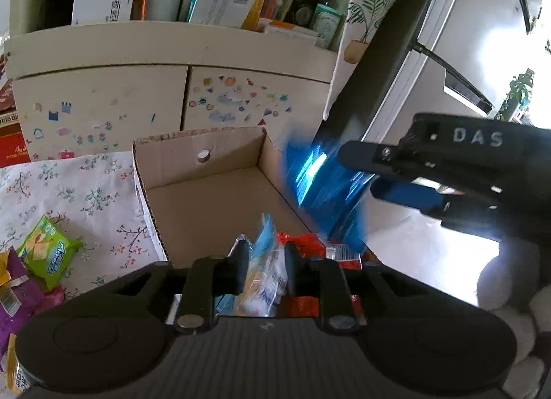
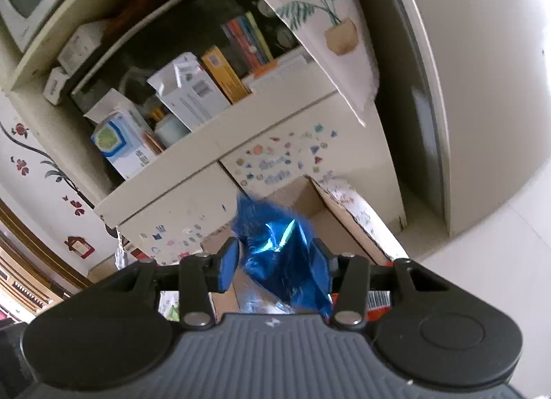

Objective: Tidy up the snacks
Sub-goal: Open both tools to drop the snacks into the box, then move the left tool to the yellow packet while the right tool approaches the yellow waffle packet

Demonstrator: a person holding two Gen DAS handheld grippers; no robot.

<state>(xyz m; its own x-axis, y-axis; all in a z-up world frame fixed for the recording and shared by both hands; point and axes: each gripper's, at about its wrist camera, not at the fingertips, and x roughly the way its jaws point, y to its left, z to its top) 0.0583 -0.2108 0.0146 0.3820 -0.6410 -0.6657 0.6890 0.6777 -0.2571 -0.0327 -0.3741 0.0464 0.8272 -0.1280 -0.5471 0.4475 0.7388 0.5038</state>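
A cardboard box [image 1: 213, 189] is seen open-topped on a floral cloth [image 1: 69, 189], in front of a cream cabinet [image 1: 103, 96] whose doors are dotted with stickers. The left gripper [image 1: 266, 266] is held over the near end of the box, and a pale blue-and-yellow snack packet [image 1: 265, 282] is seen between its black fingers [image 1: 241, 268]; the jaws are parted slightly, and whether the pads press on the packet cannot be told. A red wrapper [image 1: 310, 244] is seen in the box just beyond, partly hidden by the gripper. To the right, the right gripper [image 2: 275, 258] is held near the box's right wall with a shiny blue foil packet [image 2: 282, 254] between its fingers, one of them capped in blue [image 2: 229, 261]; the packet is blurred, and a firm pinch cannot be confirmed. On the cloth to the left, well apart from the box, a green packet [image 1: 48, 254] is seen beside purple [image 1: 13, 295] and yellow wrappers. Boxes and bottles are crowded on the shelf [image 1: 172, 30] above the cabinet.
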